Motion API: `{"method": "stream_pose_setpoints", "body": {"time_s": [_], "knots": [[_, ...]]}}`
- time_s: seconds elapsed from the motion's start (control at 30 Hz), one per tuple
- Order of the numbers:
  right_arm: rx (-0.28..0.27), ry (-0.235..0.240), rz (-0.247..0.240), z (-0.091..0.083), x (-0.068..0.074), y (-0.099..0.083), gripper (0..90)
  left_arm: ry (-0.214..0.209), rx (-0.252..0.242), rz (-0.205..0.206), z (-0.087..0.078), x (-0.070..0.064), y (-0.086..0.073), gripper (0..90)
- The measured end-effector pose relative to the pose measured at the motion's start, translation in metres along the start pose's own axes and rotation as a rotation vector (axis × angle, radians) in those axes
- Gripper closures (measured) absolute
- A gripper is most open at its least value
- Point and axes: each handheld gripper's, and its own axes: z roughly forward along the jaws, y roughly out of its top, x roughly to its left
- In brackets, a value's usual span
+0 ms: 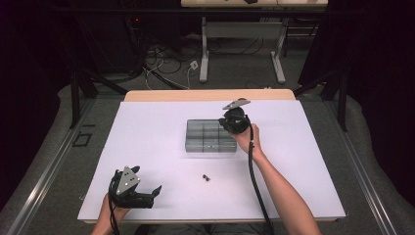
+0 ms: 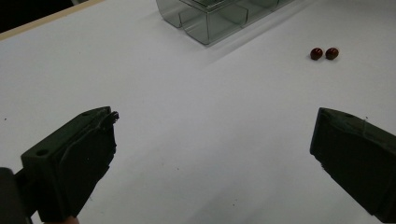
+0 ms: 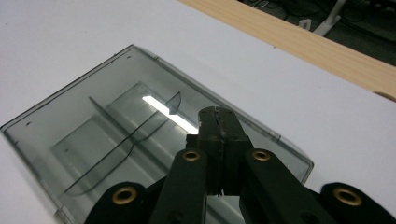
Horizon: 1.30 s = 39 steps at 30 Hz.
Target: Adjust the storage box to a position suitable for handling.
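Note:
A clear grey compartment box sits mid-table on the white sheet; its dividers show through its top in the right gripper view. My right gripper hovers over the box's right end, jaws shut with nothing visible between them. Two small dark red beads lie together on the sheet in front of the box. My left gripper rests near the front left edge, open and empty, pointing toward the beads and the box.
The white sheet covers the table, with a wooden strip showing along the far edge. Behind the table are desk legs and loose cables on the floor. Dark curtains stand at both sides.

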Motion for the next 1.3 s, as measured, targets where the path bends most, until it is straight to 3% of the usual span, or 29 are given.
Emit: {"method": "stream_pose_setpoints", "body": {"time_s": [0.23,0.77,1.0,1.03,1.13,1.3], "knots": [[0.026,-0.016,0.010,0.020,-0.002,0.015,90.0,0.000,0.000,0.003,0.000,0.000,0.000,0.2],[0.098,-0.056,0.028,0.055,-0.009,0.029,90.0,-0.004,-0.002,0.002,0.000,0.000,0.000,0.2],[0.132,-0.060,0.044,0.068,-0.011,0.029,90.0,-0.005,-0.002,0.003,0.000,0.000,0.000,0.2],[0.165,-0.073,0.034,0.071,-0.010,0.028,90.0,-0.005,-0.001,0.002,0.000,0.000,0.000,0.2],[0.151,-0.064,0.057,0.074,-0.011,0.026,90.0,-0.005,0.000,0.006,0.000,0.000,0.000,0.2],[0.186,-0.096,0.028,0.081,-0.010,0.027,90.0,-0.008,0.002,0.004,0.000,-0.001,0.000,0.2]]}}
